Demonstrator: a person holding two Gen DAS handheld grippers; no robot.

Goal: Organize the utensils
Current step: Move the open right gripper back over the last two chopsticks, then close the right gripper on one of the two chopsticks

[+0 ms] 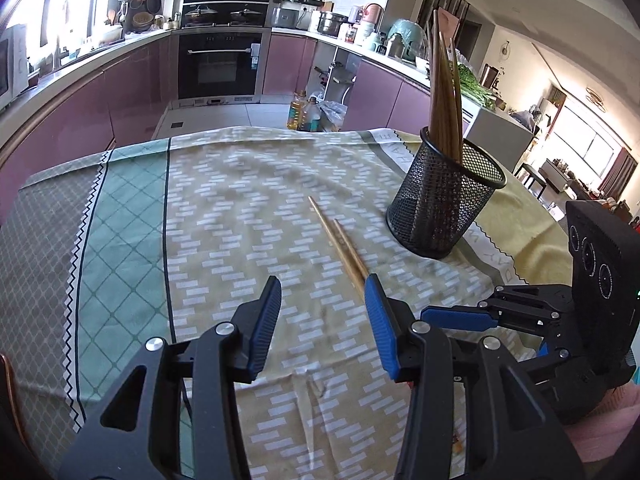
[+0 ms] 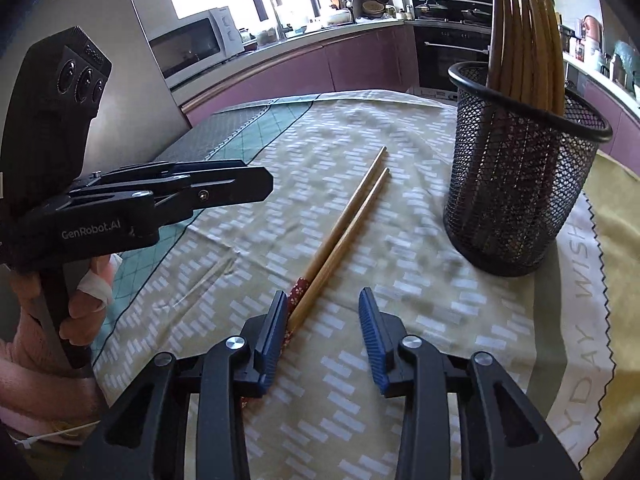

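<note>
I had left gripper [image 1: 322, 312] open, jaws apart over cloth [image 1: 240, 208], nothing between pads. Right gripper [image 2: 322, 330] open too, low centre of right wrist frame; loose chopsticks [image 2: 348, 216] lay flat on surface, near ends running in beside its left finger [image 2: 274, 334]; I couldn't tell whether it touched them. No grip seen. Mesh cup [image 2: 516, 184] stood upright at upper right, more chopsticks [image 2: 524, 40] standing inside. A hand [image 2: 86, 300] held left gripper's handle at left edge.
</note>
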